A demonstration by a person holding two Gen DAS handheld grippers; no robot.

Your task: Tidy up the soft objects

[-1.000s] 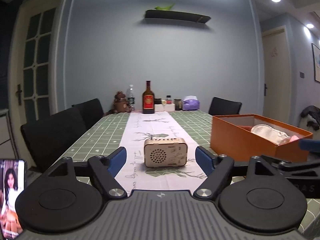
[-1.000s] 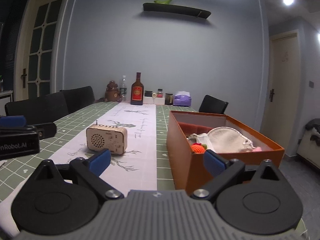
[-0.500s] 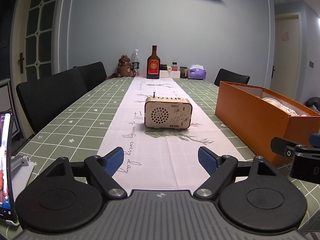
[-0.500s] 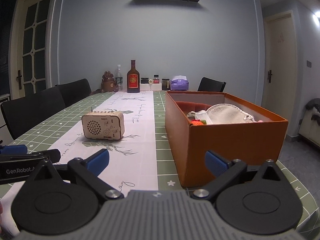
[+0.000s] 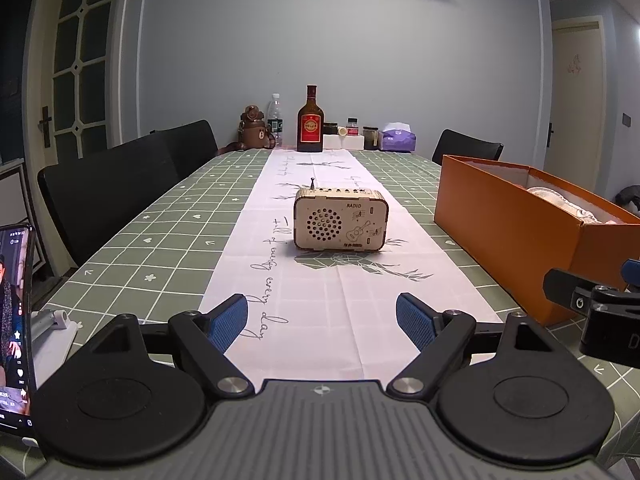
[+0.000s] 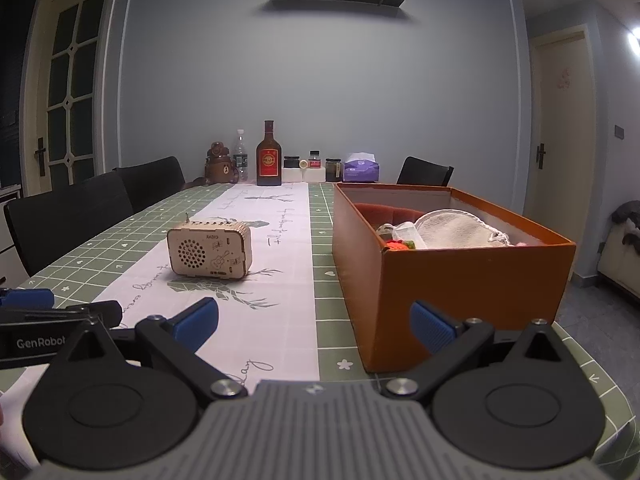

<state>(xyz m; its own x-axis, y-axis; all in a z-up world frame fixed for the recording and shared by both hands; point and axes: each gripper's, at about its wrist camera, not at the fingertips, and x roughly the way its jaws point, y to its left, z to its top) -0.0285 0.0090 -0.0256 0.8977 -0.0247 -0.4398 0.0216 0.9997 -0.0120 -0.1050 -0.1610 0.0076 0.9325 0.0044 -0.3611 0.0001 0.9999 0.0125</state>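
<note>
- Soft objects (image 6: 448,230) piled inside the orange box (image 6: 460,276): a pale cloth pouch on top, an orange knitted piece and something in clear wrap at its near-left, a dark red cushion toward the far end.
- Orange box open-topped, standing on the green checked tablecloth (image 5: 160,240) at the right side of the table, beside the white runner (image 5: 320,280).
- Right gripper (image 6: 314,320) low over the near table edge, blue pads spread wide, nothing between them; right pad in front of the box's near wall.
- Left gripper (image 5: 322,322) low over the runner, pads wide apart and empty.
- Wooden radio (image 5: 340,220) upright on the runner, well ahead of both grippers, left of the box.
- Phone (image 5: 14,320) propped upright at the near left edge, screen lit.
- Dark bottle (image 5: 310,124) with red label, water bottle, bear figure (image 5: 254,130), jars and purple tissue pack (image 5: 398,140) lined up at the far end.
- Black chairs (image 5: 112,192) along the left side, another at the far right.
</note>
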